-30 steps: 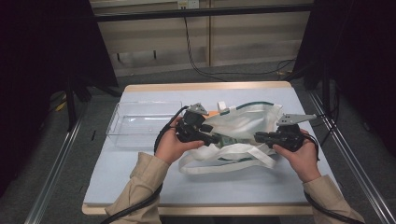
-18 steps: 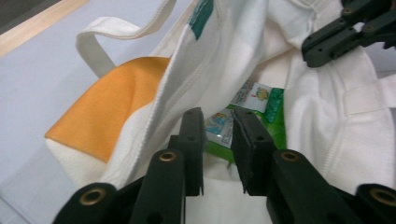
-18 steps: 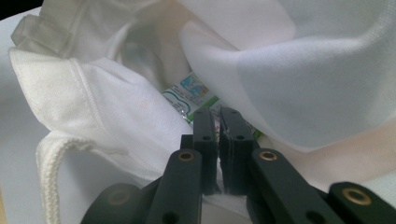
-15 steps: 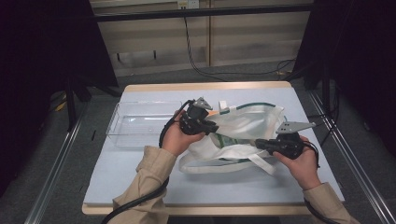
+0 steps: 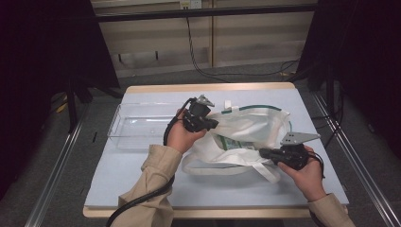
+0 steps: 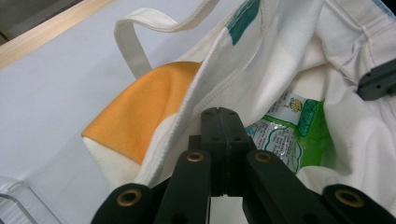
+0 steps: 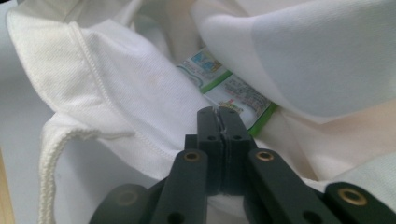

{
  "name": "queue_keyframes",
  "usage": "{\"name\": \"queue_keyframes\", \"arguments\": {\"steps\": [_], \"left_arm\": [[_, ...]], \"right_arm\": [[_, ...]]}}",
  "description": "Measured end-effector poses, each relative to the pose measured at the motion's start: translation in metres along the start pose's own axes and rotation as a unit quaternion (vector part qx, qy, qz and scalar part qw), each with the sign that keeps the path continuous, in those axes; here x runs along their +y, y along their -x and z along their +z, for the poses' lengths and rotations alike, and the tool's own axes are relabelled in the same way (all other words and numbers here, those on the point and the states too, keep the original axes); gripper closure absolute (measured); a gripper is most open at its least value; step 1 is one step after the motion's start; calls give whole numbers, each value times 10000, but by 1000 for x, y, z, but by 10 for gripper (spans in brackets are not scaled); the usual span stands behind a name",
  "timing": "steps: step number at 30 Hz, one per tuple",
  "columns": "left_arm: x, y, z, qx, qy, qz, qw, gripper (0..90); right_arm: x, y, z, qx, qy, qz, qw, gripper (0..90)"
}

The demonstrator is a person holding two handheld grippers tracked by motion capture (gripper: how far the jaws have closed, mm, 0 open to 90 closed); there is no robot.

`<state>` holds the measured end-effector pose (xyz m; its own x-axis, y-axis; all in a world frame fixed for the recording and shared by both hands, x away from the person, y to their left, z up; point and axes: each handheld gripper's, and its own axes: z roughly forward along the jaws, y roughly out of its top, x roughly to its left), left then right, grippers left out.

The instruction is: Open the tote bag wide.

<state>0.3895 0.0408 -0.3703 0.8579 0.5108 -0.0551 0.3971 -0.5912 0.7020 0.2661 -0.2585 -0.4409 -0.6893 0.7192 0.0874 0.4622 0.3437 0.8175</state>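
Observation:
A white cloth tote bag [image 5: 246, 130] with green trim and an orange patch [image 6: 140, 109] lies on the table, its mouth held apart. My left gripper [image 5: 213, 124] is shut on the bag's rim [image 6: 205, 88] at the upper left edge. My right gripper [image 5: 262, 152] is shut on the bag's near rim [image 7: 154, 135] at the lower right. Inside the bag lies a green and white printed packet [image 6: 294, 130], which also appears as a packet [image 7: 224, 86] in the right gripper view. A white strap [image 5: 227, 168] loops along the front of the bag.
A clear plastic bin [image 5: 142, 125] stands on the table to the left of the bag. The pale blue tabletop [image 5: 142, 179] has free room at the front left. Black cables trail from both grippers; a dark frame and metal rails surround the table.
My left gripper has lifted and moved back with the bag's rim, and my right gripper has pulled its rim toward the front right, so the bag's mouth has widened.

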Motion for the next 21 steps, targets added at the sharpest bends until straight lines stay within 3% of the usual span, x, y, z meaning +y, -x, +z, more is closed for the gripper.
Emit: {"name": "queue_keyframes", "arguments": {"steps": [21], "left_arm": [[3,-15,15,217,22,-315,9993,900]], "right_arm": [[-20,-8,8,24,-116,-70,9999,900]]}}
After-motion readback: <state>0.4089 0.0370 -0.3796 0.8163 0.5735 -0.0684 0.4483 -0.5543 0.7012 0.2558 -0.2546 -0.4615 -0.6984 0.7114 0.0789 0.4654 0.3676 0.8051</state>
